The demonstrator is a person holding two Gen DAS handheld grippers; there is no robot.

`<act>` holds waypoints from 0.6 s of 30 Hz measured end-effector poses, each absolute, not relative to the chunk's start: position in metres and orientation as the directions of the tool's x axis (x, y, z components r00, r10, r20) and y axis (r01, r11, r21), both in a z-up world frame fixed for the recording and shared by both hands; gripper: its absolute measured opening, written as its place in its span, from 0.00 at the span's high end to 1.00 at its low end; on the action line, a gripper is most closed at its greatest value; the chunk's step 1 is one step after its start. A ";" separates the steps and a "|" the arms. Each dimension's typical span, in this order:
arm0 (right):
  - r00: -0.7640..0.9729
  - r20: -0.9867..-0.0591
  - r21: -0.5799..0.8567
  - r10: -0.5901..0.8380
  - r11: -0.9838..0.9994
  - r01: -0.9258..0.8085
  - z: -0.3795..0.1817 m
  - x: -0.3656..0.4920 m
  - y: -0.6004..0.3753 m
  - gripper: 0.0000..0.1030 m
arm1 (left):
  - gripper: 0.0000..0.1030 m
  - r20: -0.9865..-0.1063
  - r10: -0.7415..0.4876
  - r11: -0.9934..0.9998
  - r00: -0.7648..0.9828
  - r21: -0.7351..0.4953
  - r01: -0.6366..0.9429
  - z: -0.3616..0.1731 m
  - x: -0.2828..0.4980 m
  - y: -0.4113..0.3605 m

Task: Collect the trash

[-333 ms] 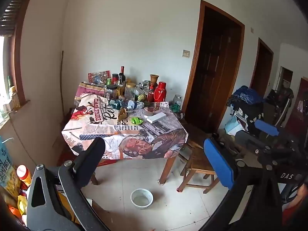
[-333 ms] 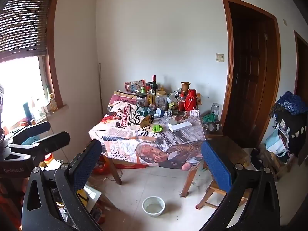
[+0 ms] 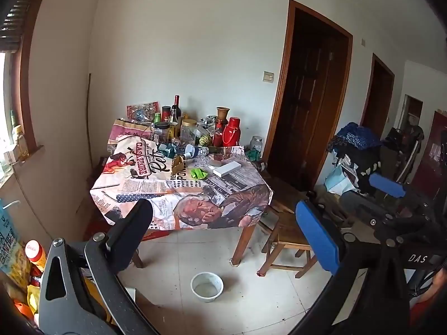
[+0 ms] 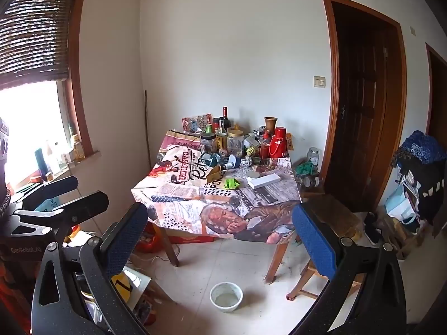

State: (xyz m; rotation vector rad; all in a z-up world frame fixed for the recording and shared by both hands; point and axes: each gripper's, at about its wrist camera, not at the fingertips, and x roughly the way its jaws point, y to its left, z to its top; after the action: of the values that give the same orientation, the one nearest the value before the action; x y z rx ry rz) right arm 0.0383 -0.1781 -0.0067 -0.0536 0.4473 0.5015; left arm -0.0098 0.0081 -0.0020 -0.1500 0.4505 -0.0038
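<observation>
a: approaching still? both the left gripper [image 3: 223, 234] and right gripper [image 4: 220, 234] gape wide, empty.
b: yes. green wrapper [image 4: 231, 183] lies on the table [image 4: 178, 203], well beyond the jaws; close in first.

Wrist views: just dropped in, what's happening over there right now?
Nothing is being handled yet. The left gripper and the right gripper are both wide open and empty, held up in the room and facing the cluttered table from a distance. On its printed cloth lie a crumpled green wrapper and a white box, in front of bottles and jars along the wall side. A white bowl sits on the floor in front of the table.
</observation>
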 end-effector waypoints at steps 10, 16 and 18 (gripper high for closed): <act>0.789 -0.421 0.054 0.447 0.881 -0.471 -0.008 0.033 -0.181 0.00 | 0.00 -0.430 -0.023 0.992 0.902 -0.123 -0.033 -0.003 -0.015 0.005; 0.778 -0.436 0.067 0.453 0.878 -0.474 -0.010 0.034 -0.182 0.00 | 0.00 -0.430 -0.022 0.992 0.903 -0.118 -0.032 -0.001 -0.015 0.005; 0.778 -0.436 0.070 0.451 0.879 -0.471 -0.010 0.033 -0.183 0.00 | 0.00 -0.431 -0.021 0.993 0.902 -0.113 -0.031 -0.001 -0.015 0.005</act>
State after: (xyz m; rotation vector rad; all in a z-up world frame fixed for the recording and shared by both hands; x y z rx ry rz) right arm 0.0332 -0.1830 -0.0103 -0.0438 0.4605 0.4986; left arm -0.0152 0.0047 -0.0014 -0.1187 0.4459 0.0057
